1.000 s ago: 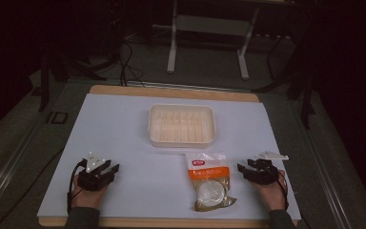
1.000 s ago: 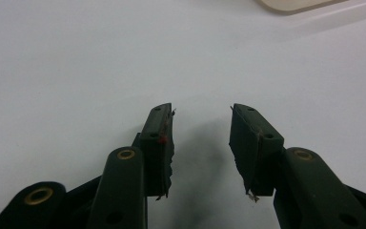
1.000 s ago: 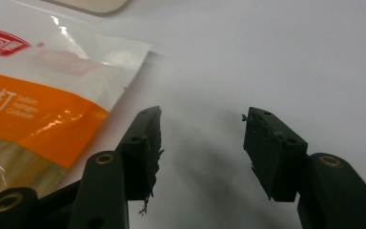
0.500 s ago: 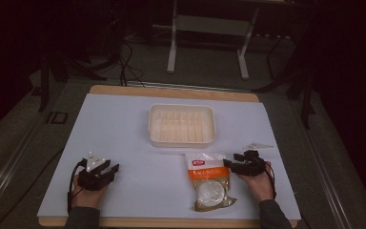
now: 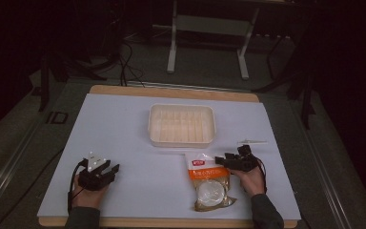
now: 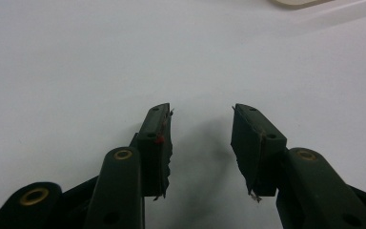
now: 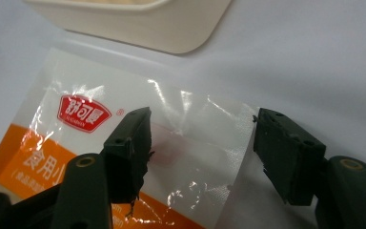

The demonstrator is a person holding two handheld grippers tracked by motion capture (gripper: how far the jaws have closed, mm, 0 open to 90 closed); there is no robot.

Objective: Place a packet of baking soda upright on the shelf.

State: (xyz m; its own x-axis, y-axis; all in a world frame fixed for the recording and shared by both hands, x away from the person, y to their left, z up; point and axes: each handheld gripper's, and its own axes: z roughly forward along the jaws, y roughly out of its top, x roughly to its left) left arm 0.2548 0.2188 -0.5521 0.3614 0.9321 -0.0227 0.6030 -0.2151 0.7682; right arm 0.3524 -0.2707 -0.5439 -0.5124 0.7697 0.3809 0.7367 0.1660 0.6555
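right tongs [image 5: 222, 161] are sitting wide open over the top edge of the snack bag [image 5: 209, 183]. the jaws have just been opening, and in the right gripper view [image 7: 200, 143] the bag's clear top corner is lying between them, one jaw over the printed film and the other past the bag's edge over the table. pads aren't pressing on it, so nothing is gripped.

the bag is lying flat on the white table [image 5: 124, 138], near the front edge and right of centre. it's showing a clear top strip, a red logo, an orange panel and a round pale item inside the lower part. its top edge is pointing at the tray [image 5: 182, 125] and lying just in front of it, not touching as far as the high view is showing. the tray is cream plastic, rectangular, sitting mid-table; the right gripper view is catching its rounded corner [image 7: 171, 28] just beyond the bag.

left tongs [image 5: 109, 171] are resting at the front left of the table, well apart from bag and tray. in the left gripper view [image 6: 200, 143] the jaws are standing open with bare table between them.

a thin pale stick-like thing [image 5: 252, 141] is lying on the table just beyond the right hand [image 5: 250, 179]; can't tell what it is.
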